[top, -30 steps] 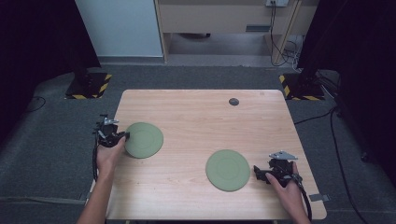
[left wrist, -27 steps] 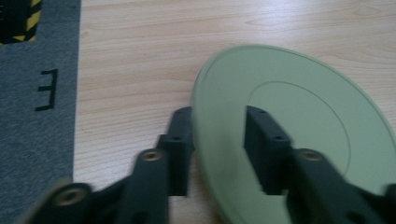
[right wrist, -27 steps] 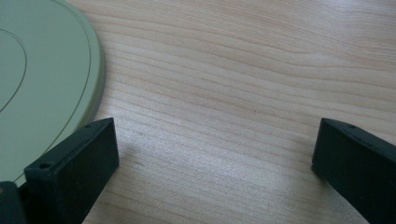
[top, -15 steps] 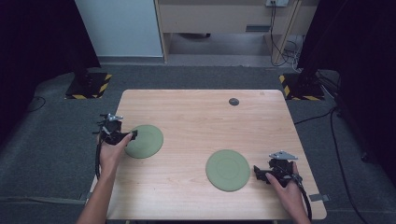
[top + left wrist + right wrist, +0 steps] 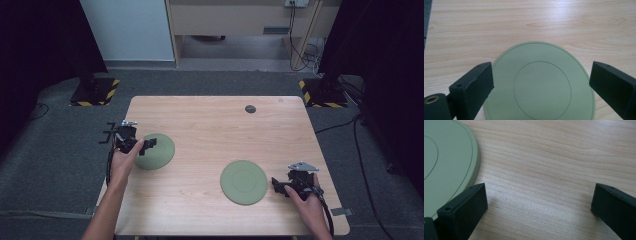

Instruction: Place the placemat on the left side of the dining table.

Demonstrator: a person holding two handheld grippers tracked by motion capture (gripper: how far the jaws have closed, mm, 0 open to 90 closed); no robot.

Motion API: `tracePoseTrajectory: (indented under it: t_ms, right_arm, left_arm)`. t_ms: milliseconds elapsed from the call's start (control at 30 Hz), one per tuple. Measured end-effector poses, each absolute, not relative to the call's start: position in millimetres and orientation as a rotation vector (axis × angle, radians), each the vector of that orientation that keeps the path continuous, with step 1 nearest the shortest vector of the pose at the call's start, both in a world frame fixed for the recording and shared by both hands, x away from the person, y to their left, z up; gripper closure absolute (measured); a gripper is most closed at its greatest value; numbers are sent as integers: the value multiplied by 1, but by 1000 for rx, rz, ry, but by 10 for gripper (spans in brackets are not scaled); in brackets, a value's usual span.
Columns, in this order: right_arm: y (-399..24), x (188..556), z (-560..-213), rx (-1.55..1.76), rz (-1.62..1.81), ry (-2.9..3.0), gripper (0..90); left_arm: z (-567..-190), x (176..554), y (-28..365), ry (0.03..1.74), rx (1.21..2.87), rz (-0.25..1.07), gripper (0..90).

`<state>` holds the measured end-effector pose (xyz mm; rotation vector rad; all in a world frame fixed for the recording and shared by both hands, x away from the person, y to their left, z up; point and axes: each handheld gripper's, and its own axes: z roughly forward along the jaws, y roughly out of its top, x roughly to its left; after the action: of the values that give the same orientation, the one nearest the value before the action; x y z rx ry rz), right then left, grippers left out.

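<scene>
Between wide left jaws, green plate (image 5: 541, 85).

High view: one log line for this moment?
left hand-held gripper open over left green plate | right hand-held gripper open beside right green plate

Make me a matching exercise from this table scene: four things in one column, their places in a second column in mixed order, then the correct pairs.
Things:
1. left plate
2. right plate
3. small dark disc
4. right gripper

Places:
A. far side of the table, right of centre
B. near right corner, beside a plate's edge, jaws open over bare wood
C. left part of the table, between the open jaws of the left gripper
D. near part of the table, right of centre

Pairs: 1-C, 2-D, 3-A, 4-B
</scene>
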<state>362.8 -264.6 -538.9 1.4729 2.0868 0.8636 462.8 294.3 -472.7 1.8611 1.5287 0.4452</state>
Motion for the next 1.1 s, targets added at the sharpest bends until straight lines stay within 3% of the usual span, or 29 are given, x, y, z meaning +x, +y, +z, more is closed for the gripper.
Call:
tracePoseTrajectory:
  t_ms: [1100]
  right_arm:
    - [-265, 363, -539, 1471, 864, 2089, 8]
  left_arm:
    - [-451, 452, 273, 1445, 1883, 517, 46]
